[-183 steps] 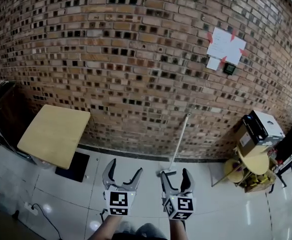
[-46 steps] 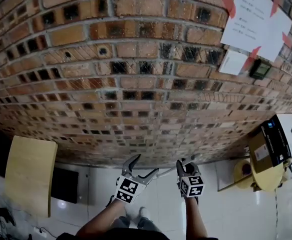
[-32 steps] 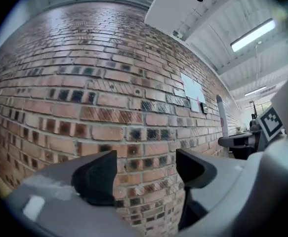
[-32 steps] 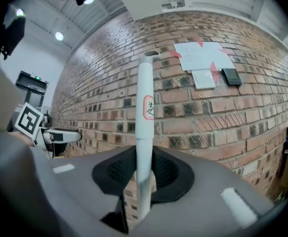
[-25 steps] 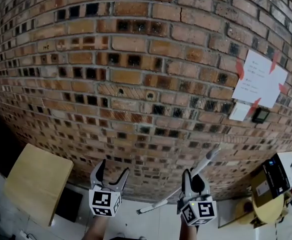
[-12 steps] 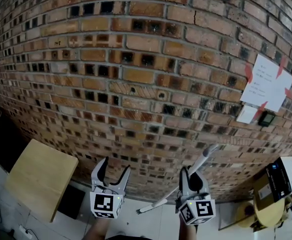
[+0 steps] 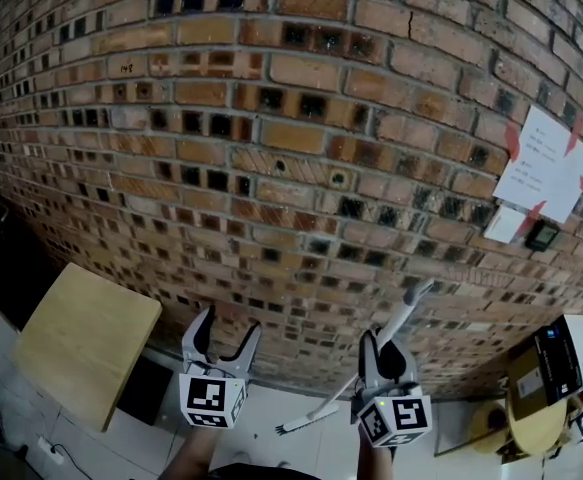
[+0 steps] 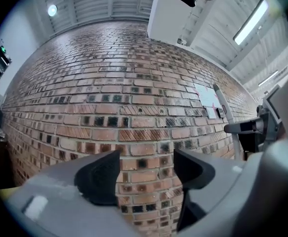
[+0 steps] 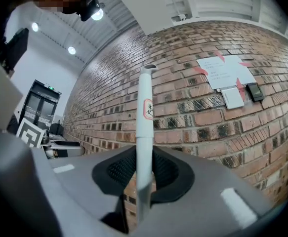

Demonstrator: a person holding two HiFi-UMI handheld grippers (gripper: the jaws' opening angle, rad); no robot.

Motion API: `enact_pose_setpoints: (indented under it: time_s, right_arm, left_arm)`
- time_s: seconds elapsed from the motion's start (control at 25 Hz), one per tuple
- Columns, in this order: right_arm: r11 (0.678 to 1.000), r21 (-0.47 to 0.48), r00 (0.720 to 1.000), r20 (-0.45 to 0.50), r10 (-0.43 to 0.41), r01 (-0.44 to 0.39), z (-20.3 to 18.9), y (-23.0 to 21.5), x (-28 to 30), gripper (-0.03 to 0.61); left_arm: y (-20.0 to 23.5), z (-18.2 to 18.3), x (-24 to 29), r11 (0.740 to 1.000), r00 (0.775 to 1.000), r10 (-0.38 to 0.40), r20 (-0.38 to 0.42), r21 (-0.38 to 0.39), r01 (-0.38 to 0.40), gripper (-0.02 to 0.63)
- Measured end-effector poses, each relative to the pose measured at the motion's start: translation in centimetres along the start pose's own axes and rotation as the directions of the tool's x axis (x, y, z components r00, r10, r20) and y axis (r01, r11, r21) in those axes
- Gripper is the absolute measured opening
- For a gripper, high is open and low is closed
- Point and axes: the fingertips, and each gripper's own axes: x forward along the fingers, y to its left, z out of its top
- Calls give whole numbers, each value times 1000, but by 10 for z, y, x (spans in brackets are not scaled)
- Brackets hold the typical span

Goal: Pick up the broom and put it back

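The broom has a long white handle that slants up to the right in front of the brick wall; its head hangs low, above the floor. My right gripper is shut on the handle's middle. In the right gripper view the handle runs upright between the closed pads, its capped tip at the top. My left gripper stands open to the left of the broom, with nothing in it. The left gripper view shows bare brick between its open pads, and the broom handle far right.
The brick wall fills most of the head view, close ahead. A taped paper notice and a small black device hang on it at right. A wooden table stands at lower left, and a box on a round stool at lower right.
Both grippers and the held broom have shifted a little along the wall. The right gripper stays shut on the handle and the left stays open.
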Motion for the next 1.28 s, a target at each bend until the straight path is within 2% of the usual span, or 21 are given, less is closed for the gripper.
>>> enact_pose_setpoints:
  time_s: [0.2,0.4,0.84,1.08,1.28]
  right_arm:
    - [999,4,998,-30,53,-53,-12,17,8,84]
    - [992,11,990,-57,128,-128,-24,43,24,84]
    - [950,35,942,-123,312,-310,-66,114,81,83]
    - [914,33,887,-229,401,-404,-124,166,112,81]
    - [916,29,846,-372,382,-400,-209,194,129,80]
  left_arm:
    - [14,-9,-11,999,999,36,-23,-6,-36,344]
    - [40,-17,-27,994,993,105,-45,-8,-105,344]
    - [104,-38,-80,965,960,261,-96,4,-262,344]
    - [138,-65,-108,940,931,337,-138,6,-340,343]
    - [160,-106,-127,928,905,364,-220,-2,-373,342]
